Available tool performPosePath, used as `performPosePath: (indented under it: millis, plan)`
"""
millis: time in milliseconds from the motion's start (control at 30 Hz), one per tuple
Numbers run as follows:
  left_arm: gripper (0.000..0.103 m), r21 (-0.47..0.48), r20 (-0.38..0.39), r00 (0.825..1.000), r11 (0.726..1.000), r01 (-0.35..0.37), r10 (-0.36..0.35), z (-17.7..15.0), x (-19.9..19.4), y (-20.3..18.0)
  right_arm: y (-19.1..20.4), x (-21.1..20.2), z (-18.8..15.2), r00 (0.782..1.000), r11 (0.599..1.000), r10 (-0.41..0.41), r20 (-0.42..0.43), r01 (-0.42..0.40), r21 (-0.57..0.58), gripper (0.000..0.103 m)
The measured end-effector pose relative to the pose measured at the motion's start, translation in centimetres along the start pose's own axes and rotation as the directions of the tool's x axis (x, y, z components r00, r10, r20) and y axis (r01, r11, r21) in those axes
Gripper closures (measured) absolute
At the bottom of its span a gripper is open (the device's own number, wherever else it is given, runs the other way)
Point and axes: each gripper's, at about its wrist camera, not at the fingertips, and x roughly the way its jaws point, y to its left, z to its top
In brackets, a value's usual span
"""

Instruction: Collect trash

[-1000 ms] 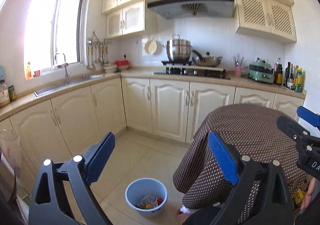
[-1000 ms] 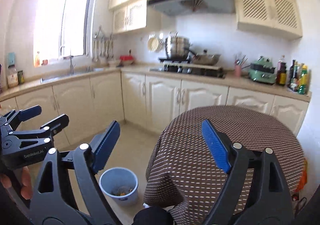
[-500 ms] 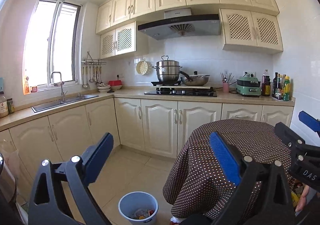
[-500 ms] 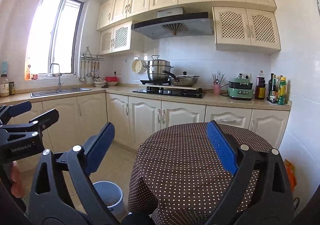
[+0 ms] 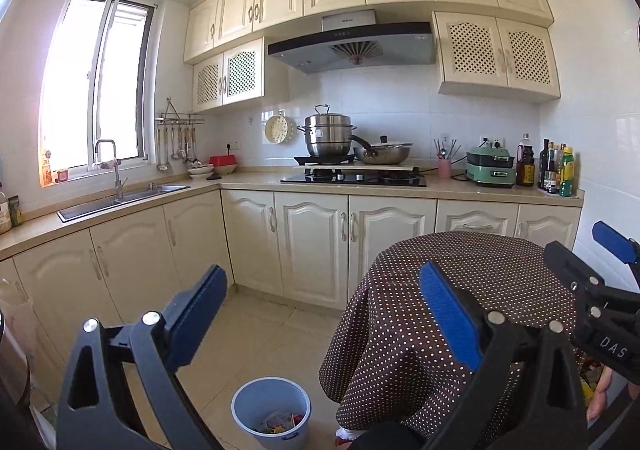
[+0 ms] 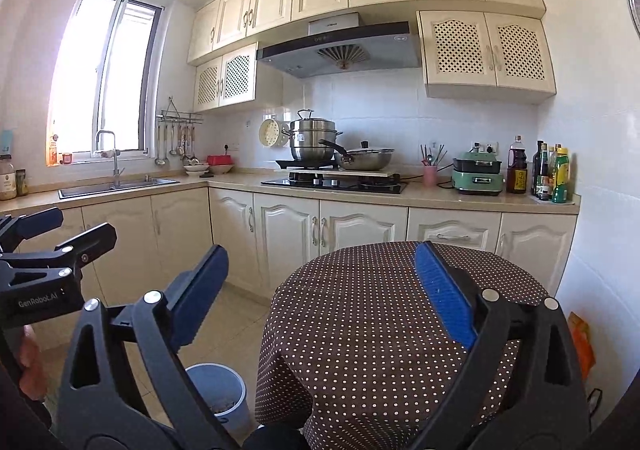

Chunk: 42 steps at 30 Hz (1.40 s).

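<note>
A light blue trash bin [image 5: 272,406] stands on the tiled floor, left of a round table draped in a brown dotted cloth [image 5: 460,282]. Colourful wrappers [image 5: 276,420] lie inside the bin. My left gripper [image 5: 322,274] is open and holds nothing; it hangs above the bin and the table's left edge. My right gripper [image 6: 320,254] is open wide with nothing between its blue pads, over the cloth [image 6: 380,310]. The bin [image 6: 224,386] shows low on the left of the right wrist view. Each gripper shows at the edge of the other's view: right gripper [image 5: 584,246], left gripper [image 6: 80,226].
Cream cabinets and a counter run along the back and left walls, with a sink [image 5: 120,198], a stove with pots [image 5: 352,178] and bottles [image 5: 556,174]. An orange bag [image 6: 582,342] lies between the table and the right wall. A person's hand [image 6: 30,366] grips the left handle.
Both views have pulled back from the table and tilted up, so the bin and the cloth sit lower in frame. The right jaws stand slightly wider than a second ago.
</note>
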Motion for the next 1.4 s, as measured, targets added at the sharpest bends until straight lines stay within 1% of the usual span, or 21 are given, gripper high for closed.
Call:
performPosePath:
  millis: [400, 1400]
  plan:
    - [0.008, -0.016, 0.000, 1.000, 1.000, -0.002, 0.002, 0.0, 0.4, 0.9, 1.0, 0.4, 0.0, 1.000, 1.000, 0.006, -0.011, -0.006, -0.010, 0.010]
    - [0.008, -0.029, -0.003, 1.000, 1.000, -0.003, 0.003, -0.4, 0.7, 1.4, 1.5, 0.6, -0.1, 1.000, 1.000, 0.010, -0.019, -0.010, -0.012, 0.010]
